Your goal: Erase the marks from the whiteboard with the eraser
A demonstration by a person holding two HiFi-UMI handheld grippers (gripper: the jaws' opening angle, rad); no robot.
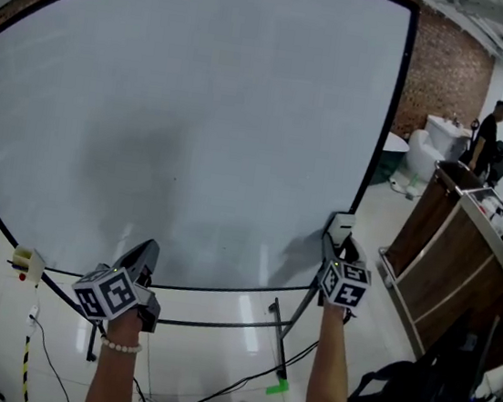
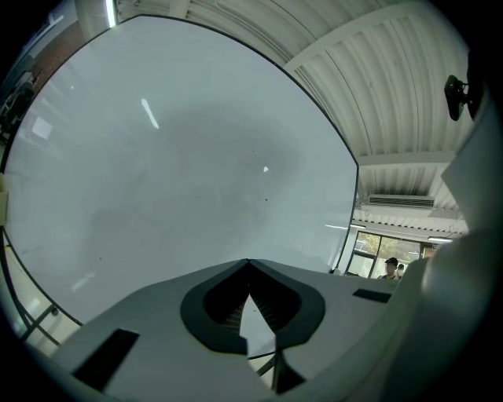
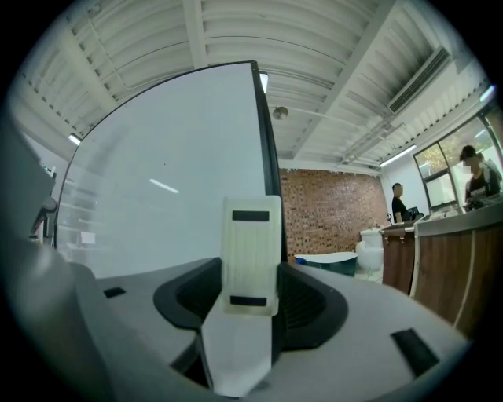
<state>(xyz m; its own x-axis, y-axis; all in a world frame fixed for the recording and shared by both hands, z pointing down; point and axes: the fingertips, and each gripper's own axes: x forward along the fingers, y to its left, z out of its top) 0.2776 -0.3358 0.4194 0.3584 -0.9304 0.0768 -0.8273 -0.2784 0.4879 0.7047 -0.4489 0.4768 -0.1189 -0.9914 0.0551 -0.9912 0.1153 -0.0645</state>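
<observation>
The right tool [image 1: 342,246] is clamped on the eraser [image 1: 342,223], a pale cream block that stands upright between its jaws, with a short black bar near the top of its face and another near the bottom. The eraser is raised at the lower right corner of the whiteboard [image 1: 198,115], in line with the board's black right-hand frame; whether it touches the surface cannot be told. The left tool [image 1: 147,251] is closed, its jaw tips meeting with nothing between them, and it points at the board's lower edge, well apart from the right one. The board is pale grey with a faint darker smudge across the middle and a few tiny dark specks. Each tool carries a marker cube [image 1: 109,293] printed with black-and-white square patterns. A string of pale beads [image 1: 120,346] circles the left wrist. To the right, a person in dark clothes [image 1: 488,135] stands beyond a wooden worktop [image 1: 447,249], before a brick wall [image 1: 443,74].
</observation>
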